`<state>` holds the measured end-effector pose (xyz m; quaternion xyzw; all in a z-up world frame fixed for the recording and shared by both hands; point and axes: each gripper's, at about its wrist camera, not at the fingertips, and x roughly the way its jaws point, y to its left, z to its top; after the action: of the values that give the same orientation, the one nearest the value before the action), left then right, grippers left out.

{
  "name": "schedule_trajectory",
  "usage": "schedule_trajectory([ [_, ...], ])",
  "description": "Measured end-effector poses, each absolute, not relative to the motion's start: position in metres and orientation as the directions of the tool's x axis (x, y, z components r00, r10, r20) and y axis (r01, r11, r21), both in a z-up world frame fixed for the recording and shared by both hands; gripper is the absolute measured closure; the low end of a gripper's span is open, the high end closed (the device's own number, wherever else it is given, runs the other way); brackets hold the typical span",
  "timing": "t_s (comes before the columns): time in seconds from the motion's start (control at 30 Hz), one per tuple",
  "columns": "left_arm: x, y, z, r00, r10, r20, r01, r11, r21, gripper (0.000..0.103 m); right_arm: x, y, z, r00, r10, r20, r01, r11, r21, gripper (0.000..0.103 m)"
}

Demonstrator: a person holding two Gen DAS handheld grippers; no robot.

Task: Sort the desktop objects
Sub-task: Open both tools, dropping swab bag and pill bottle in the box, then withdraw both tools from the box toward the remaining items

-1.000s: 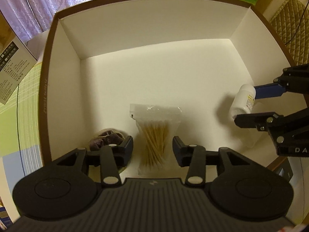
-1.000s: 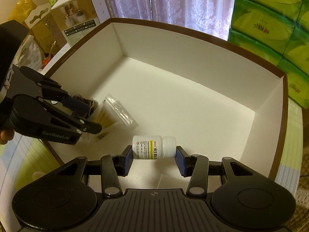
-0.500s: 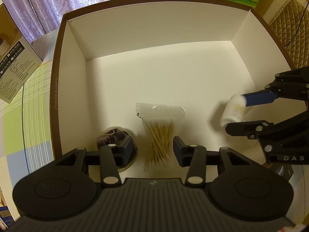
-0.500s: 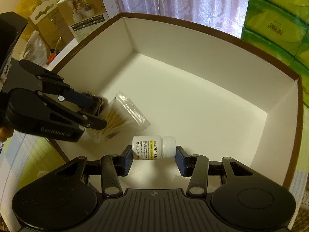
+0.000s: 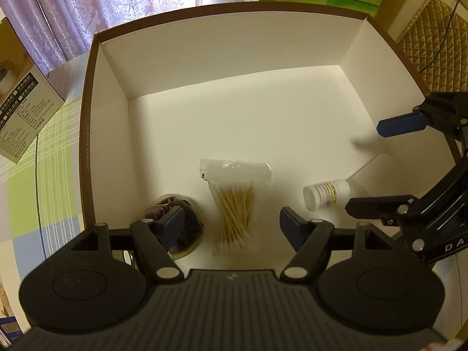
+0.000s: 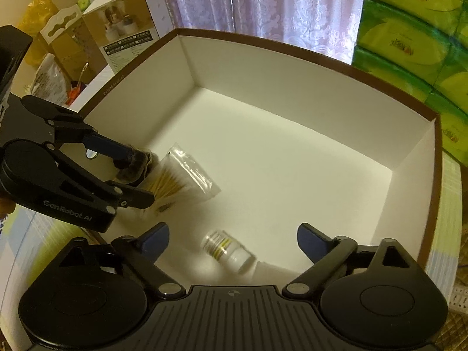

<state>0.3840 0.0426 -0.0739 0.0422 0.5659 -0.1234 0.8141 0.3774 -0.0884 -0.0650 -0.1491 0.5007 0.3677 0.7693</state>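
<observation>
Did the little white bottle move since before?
Yes. The small white plastic bottle left the right tool, which is now open, and lies on its side on the floor of the brown-rimmed white cardboard box.

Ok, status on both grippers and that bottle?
Left gripper open. Right gripper open. White bottle lies on its side in the box, beside cotton swab bag. Nothing in the way.

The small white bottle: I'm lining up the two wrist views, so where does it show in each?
Left wrist view: the small white bottle lies on its side at lower right of the box floor, below the right gripper, whose jaws stand open.
Right wrist view: the bottle lies low in the middle, between that gripper's own jaws.
Shared landmark: the bag of cotton swabs, on the box floor to the bottle's left in both views.
</observation>
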Motion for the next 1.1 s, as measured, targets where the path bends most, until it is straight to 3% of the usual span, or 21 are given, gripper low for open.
schedule_trajectory([
  [0.17, 0.38, 0.04, -0.067, 0.346, -0.154, -0.925, 0.248, 0.966, -0.068, 0.023, 0.374, -0.096, -0.061, 0.245, 0.413, -0.877, -0.706, 0.696, 0.131, 0.005],
  [1.1, 0.326, 0.036, 0.013, 0.509, -0.126, -0.851, 0.224, 0.975, -0.01, 0.016, 0.327, -0.132, 0.005, 0.421, 0.435, -0.796, -0.636, 0.767, 0.083, 0.002],
])
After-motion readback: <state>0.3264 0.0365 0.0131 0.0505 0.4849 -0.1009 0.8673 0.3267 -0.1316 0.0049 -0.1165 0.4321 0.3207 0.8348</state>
